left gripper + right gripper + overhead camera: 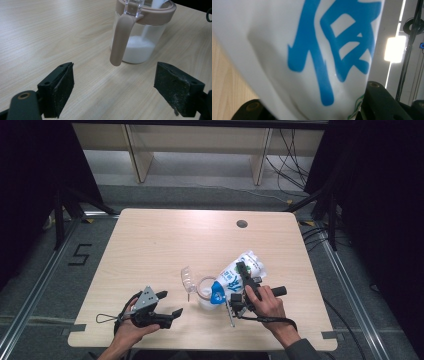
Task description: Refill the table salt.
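The right gripper (243,281) holds a white pouch with blue printing (239,274) tipped on a slant, its blue-tipped lower end hanging over the mouth of a clear jar with a tan rim (205,290). That tilt looks chosen so that the white granules run out of the pouch and down into the jar; in the left gripper view a pale stream seems to fall inside the jar (140,32), though the top of the picture cuts it off, so this is a reading rather than a certainty. A white heap already lies at the bottom of the jar, filling roughly its lower part. The jar's clear lid (188,279) is flipped back to its left, which keeps the mouth open, and a tan handle (121,40) hangs down its near side.

The jar stands near the middle of the tabletop (150,240), a little toward the near edge, between the two hands.

The right gripper's jaws are partly closed and pinch the pouch across its body; in the right gripper view the white film with its large blue character (329,50) bulges between the two black jaws, creased where they press.

The left gripper (165,303) rests low at the near left, well apart from the jar, its jaws spread wide with nothing between them, pointed toward the jar as if ready to steady it.
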### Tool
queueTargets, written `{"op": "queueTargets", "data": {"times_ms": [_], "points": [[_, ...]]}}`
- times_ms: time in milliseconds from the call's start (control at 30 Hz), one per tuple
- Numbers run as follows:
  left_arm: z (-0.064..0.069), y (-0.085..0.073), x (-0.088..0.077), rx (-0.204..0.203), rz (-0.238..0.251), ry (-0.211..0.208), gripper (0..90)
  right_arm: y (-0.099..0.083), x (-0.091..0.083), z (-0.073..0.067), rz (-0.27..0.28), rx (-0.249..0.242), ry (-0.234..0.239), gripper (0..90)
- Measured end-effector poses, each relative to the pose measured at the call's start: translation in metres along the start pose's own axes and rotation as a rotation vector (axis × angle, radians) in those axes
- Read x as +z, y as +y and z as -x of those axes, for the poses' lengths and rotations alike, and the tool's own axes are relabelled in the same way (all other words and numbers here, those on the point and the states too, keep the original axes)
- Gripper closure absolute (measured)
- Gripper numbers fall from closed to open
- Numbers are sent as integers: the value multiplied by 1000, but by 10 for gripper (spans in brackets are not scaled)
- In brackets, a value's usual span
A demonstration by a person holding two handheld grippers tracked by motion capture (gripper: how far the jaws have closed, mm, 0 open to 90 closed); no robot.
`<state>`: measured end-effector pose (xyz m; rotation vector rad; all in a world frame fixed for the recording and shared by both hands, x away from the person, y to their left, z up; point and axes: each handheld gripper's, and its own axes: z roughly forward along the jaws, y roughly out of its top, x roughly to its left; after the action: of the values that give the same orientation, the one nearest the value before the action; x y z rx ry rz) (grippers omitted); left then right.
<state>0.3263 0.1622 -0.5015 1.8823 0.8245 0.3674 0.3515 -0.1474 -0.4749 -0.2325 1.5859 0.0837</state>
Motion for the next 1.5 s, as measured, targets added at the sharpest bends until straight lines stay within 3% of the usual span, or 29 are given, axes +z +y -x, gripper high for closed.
{"op": "queueTargets", "data": {"times_ms": [400,467,500,600,633,733,767,800,833,933,1100,1167,1467,1500], "points": [[0,0,0,0,0,0,158,1,-1,2,-7,-25,4,672],[0,0,0,0,3,-7,158,0,-1,1,-10,-8,8,672],[0,0,0,3,2,-4,158,1,-1,2,-8,-27,4,673],[1,0,1,-15,5,-9,158,0,-1,0,-14,1,9,674],[1,0,1,-14,4,-6,158,1,-1,2,-5,-30,2,674],[1,0,0,-10,2,-2,158,1,-2,1,-21,-13,12,674],[1,0,0,-9,-2,-3,158,1,0,2,5,-24,1,675],[1,0,0,-11,1,-5,158,1,-1,1,-11,-2,6,675],[1,0,0,-13,4,-4,158,1,-1,3,-6,-25,4,676],[0,0,1,-9,0,-8,159,1,0,3,7,-29,0,676],[1,0,0,-9,-1,-1,158,1,-1,2,-7,-12,6,679],[0,0,0,4,1,-3,158,1,-1,2,-12,-14,9,680],[1,0,0,-9,-1,-2,158,1,-1,3,2,-28,1,684],[1,0,0,-9,0,-3,158,1,-1,1,-3,-8,-1,684]]}}
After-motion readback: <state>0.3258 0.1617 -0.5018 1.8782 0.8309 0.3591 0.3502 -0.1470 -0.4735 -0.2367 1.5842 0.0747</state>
